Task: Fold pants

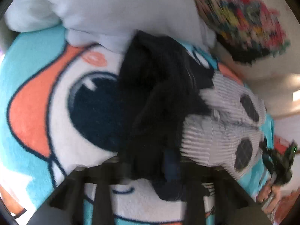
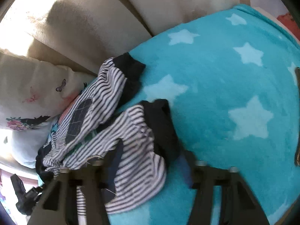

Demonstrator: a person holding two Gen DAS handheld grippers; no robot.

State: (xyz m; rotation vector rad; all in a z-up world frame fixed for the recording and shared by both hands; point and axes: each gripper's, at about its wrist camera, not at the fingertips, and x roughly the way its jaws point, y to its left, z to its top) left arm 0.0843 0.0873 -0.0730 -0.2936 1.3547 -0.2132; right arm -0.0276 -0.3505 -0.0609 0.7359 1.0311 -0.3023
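fingers (image 2: 90, 193): dark grey, ribbed | screws: silver | hand (image 1: 270, 196): bare skin

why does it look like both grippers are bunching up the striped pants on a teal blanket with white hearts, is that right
Nearly. The right wrist view shows the blanket is teal with pale stars, not hearts. The rest holds: the striped pants, with dark cuffs, lie bunched on it, and fabric sits between the fingers of the right gripper and the left gripper.
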